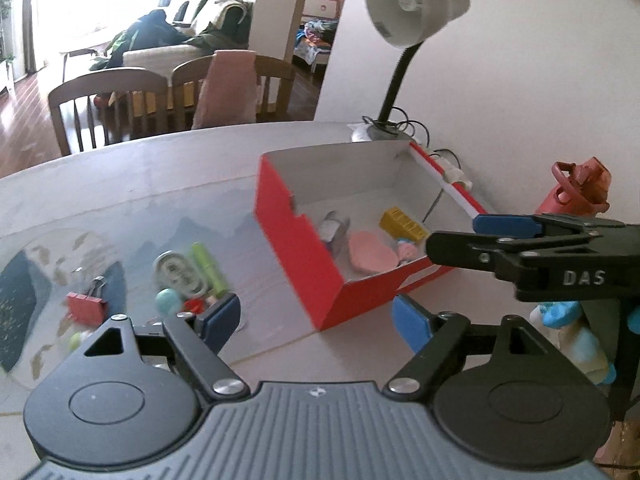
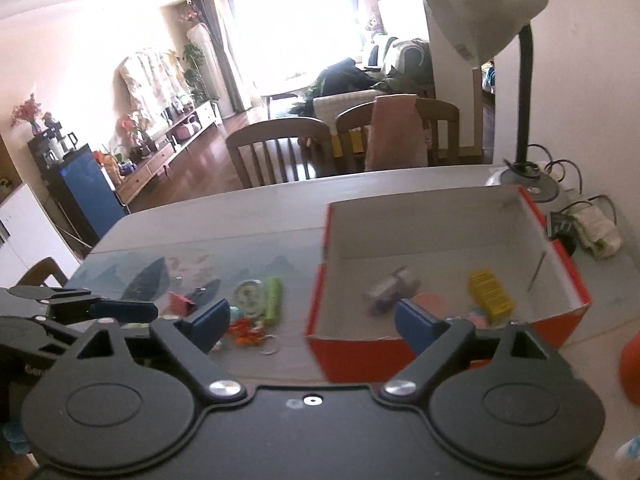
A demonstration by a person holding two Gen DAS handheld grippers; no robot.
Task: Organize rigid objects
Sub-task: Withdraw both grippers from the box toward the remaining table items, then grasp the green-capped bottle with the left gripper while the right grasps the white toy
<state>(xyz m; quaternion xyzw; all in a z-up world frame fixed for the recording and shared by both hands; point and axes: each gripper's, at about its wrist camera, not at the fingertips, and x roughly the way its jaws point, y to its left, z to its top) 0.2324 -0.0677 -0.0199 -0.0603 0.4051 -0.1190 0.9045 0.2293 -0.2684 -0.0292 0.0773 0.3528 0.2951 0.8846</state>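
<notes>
Your empty, wide-open left gripper (image 1: 316,316) sits nearer the green tube (image 1: 208,270) (lying lengthwise away from you), left of the red box (image 1: 296,248).

We see daylight blown out white at the window (image 2: 296,20) behind the chairs (image 2: 280,152); nearer items blur softly, and edges bend with fisheye distortion.

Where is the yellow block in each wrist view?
Left wrist: yellow block lies inside the red box, right of centre, beside a pink piece.
Right wrist: yellow block lies in the box's right part, lower right.
Shared landmark: the lamp behind the box.
</notes>
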